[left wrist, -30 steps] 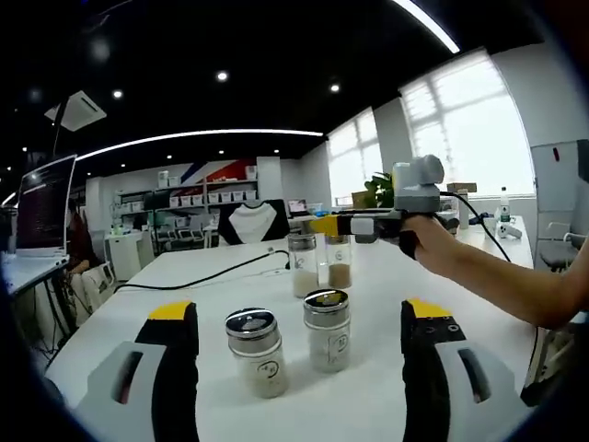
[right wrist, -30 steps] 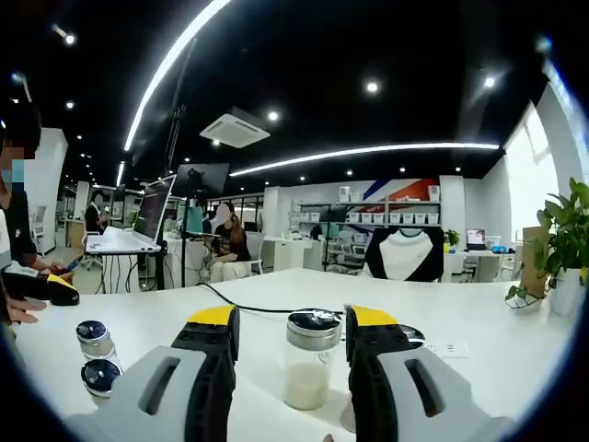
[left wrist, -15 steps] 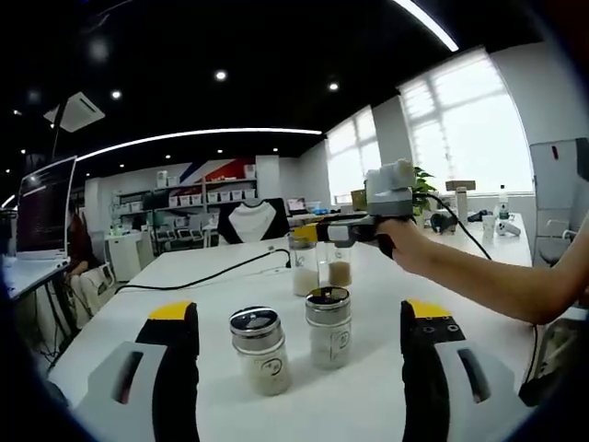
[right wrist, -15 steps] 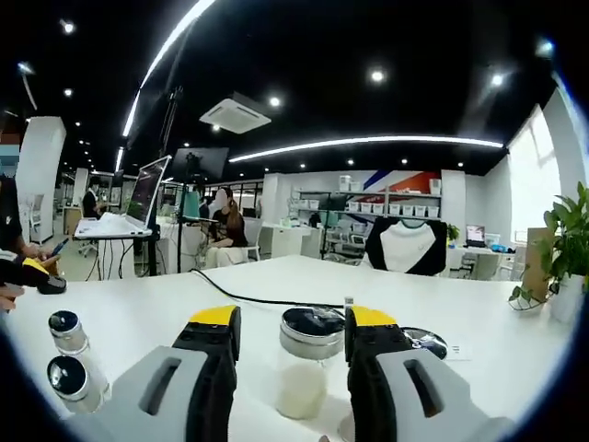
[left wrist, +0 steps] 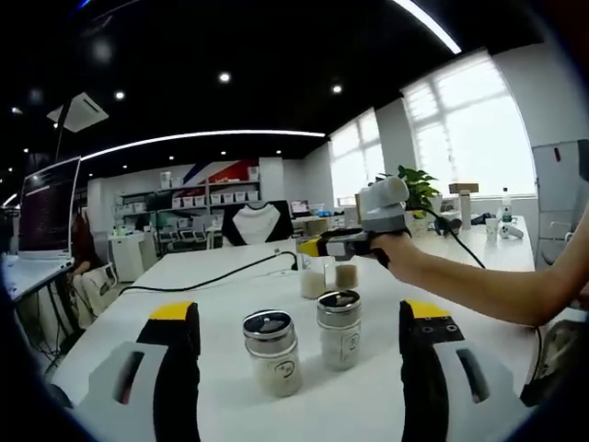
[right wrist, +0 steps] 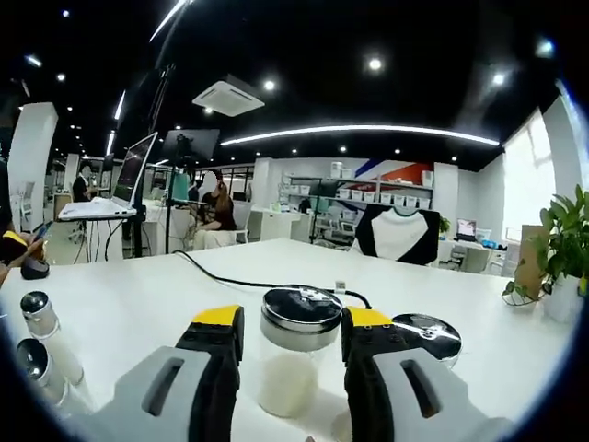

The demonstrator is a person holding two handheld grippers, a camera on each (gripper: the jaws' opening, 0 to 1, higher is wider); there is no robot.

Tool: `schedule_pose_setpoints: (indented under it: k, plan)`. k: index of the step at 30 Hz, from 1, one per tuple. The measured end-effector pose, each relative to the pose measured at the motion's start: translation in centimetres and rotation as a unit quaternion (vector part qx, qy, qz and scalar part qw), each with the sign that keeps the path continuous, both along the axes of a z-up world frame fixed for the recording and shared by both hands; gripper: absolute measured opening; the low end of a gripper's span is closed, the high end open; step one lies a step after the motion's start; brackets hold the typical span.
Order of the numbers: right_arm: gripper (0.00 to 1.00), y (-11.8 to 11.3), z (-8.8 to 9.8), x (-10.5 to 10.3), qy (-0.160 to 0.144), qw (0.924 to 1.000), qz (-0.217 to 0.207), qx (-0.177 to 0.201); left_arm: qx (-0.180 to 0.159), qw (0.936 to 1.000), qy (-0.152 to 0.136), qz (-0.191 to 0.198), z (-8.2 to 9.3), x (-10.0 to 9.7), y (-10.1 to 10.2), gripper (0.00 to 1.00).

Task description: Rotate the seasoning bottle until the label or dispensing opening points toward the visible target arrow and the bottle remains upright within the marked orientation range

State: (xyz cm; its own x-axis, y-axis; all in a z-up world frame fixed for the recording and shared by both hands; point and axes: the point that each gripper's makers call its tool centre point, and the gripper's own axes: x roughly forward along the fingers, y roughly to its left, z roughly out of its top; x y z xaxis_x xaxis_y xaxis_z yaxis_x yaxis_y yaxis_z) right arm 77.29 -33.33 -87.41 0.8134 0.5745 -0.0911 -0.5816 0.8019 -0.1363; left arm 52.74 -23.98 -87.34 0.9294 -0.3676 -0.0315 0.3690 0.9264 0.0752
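left tool (left wrist: 293, 368) jaws spread wide, right tool (right wrist: 287, 364) jaws narrow, forearm (left wrist: 479, 290) outstretched

table (left wrist: 221, 304) white | bottle (right wrist: 293, 354) – clear, silver cap, white powder | tool (right wrist: 287, 345) grey – yellow tips

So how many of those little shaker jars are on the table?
4: two near jars between the left tool's jaws, one far jar at the right tool, another beside it.

Clear glass bottle (right wrist: 296, 368) wears a shiny chrome lid; smooth matt white desk (right wrist: 147, 313); right claw (right wrist: 291, 333) matt grey plastic, yellow-tipped.
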Motion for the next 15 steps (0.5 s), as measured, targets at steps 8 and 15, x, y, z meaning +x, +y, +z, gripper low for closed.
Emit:
schedule_pose_setpoints:
  k: [8, 15]
  plan:
    - [0.41, 0.3, -0.6, 1.0, 0.008, 0.9998, -0.016, -0.008, 0.0, 1.0, 0.005, -0.007, 0.0, 0.4, -0.2, 0.93]
    - [0.36, 0.0, -0.8, 1.3, 0.012, 0.9994, -0.032, -0.009, -0.007, 1.0, -0.004, -0.005, 0.5, 0.4, 0.2, 0.91]
